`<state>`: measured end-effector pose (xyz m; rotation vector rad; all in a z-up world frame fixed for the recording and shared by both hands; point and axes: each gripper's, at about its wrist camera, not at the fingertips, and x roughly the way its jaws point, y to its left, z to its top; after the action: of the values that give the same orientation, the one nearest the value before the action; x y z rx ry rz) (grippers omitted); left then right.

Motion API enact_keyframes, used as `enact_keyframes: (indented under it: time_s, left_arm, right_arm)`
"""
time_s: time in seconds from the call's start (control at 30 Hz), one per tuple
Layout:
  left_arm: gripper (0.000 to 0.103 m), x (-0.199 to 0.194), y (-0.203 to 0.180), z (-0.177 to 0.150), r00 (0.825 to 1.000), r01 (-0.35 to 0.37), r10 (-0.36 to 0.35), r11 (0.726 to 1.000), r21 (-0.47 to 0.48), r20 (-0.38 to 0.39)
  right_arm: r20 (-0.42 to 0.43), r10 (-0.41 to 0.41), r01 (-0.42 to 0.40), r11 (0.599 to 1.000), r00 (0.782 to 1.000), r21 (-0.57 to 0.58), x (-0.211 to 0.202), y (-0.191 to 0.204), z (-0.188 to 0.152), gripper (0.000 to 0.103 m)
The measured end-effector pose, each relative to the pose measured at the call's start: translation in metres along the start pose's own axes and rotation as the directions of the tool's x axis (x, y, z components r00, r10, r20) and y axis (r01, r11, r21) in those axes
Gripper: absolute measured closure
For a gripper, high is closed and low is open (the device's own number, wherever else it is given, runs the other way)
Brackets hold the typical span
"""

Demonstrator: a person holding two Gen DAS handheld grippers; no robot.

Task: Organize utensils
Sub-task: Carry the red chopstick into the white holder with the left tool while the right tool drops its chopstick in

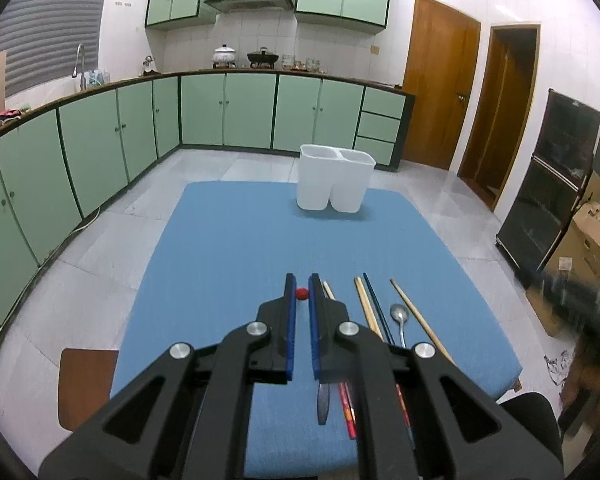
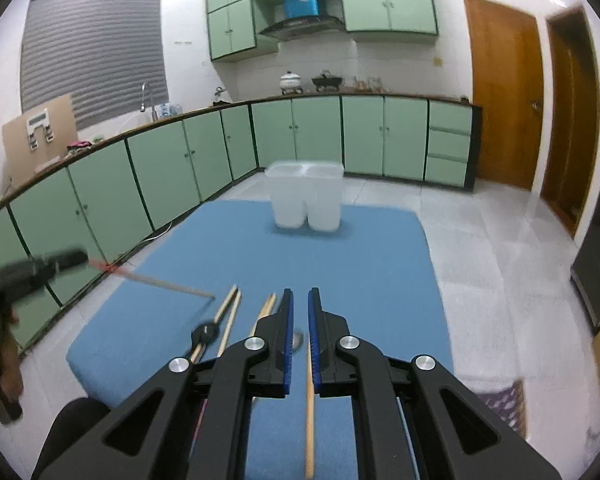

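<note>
Chopsticks (image 1: pixel 366 308) and spoon (image 1: pixel 399 322) lie on near edge of blue table (image 1: pixel 228 240), long axes pointing away toward holder | left gripper (image 1: pixel 302 294) narrowly parted, we see nothing held | right gripper (image 2: pixel 298 308) likewise, over one chopstick (image 2: pixel 309 412) | white two-compartment holder (image 1: pixel 334 184) upright at far edge, contents hidden.

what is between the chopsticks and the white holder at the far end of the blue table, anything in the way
Nothing visible. The chopsticks and spoon lie at the near edge by the left gripper, and the blue table is bare from there to the white holder. Only a small red ball sits between the left gripper's fingertips.
</note>
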<state>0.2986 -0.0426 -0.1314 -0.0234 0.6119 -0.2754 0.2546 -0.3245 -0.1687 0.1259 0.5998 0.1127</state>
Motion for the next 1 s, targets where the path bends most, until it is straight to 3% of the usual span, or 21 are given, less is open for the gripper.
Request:
enact_keyframes:
  time_s: [0.17, 0.43, 0.5, 0.53, 0.57, 0.7, 0.87, 1.0]
  left_arm:
    - [0.098, 0.005, 0.000, -0.002, 1.000, 0.010, -0.010, 1.000, -0.005, -0.002]
    - [0.098, 0.013, 0.004, 0.014, 1.000, 0.003, -0.002, 1.000, -0.015, 0.007]
    - [0.098, 0.015, 0.004, 0.017, 1.000, -0.003, 0.004, 1.000, -0.013, 0.010]
    - [0.098, 0.016, 0.005, 0.018, 1.000, -0.003, 0.003, 1.000, -0.015, 0.010]
    - [0.098, 0.017, 0.005, 0.020, 1.000, -0.003, 0.003, 1.000, -0.015, 0.009]
    - [0.098, 0.021, 0.005, 0.029, 1.000, -0.007, 0.007, 1.000, 0.006, 0.009]
    - [0.098, 0.028, 0.005, 0.042, 1.000, 0.004, -0.004, 1.000, 0.021, -0.001]
    - [0.098, 0.039, 0.007, 0.053, 0.999, 0.026, -0.025, 0.999, 0.027, -0.028]
  right_arm:
    - [-0.125, -0.059, 0.061, 0.998, 0.990, 0.010, 0.023, 0.000, -0.088, 0.079]
    - [-0.225, -0.058, 0.061, 0.998, 0.973, 0.010, 0.043, -0.011, -0.117, 0.077]
    - [-0.217, -0.052, 0.055, 0.998, 0.975, 0.011, 0.042, -0.013, -0.118, 0.078]
    - [-0.222, -0.038, 0.043, 0.999, 0.974, 0.019, 0.041, -0.014, -0.117, 0.089]
    - [-0.228, -0.031, 0.038, 0.999, 0.973, 0.028, 0.041, -0.016, -0.116, 0.096]
    - [-0.167, -0.021, 0.025, 0.999, 0.986, 0.023, 0.024, -0.013, -0.093, 0.096]
    - [-0.035, 0.012, -0.013, 1.000, 0.999, -0.019, -0.003, -0.004, -0.020, 0.096]
    - [0.020, 0.051, -0.050, 0.996, 0.998, -0.075, -0.008, 0.007, 0.037, 0.096]
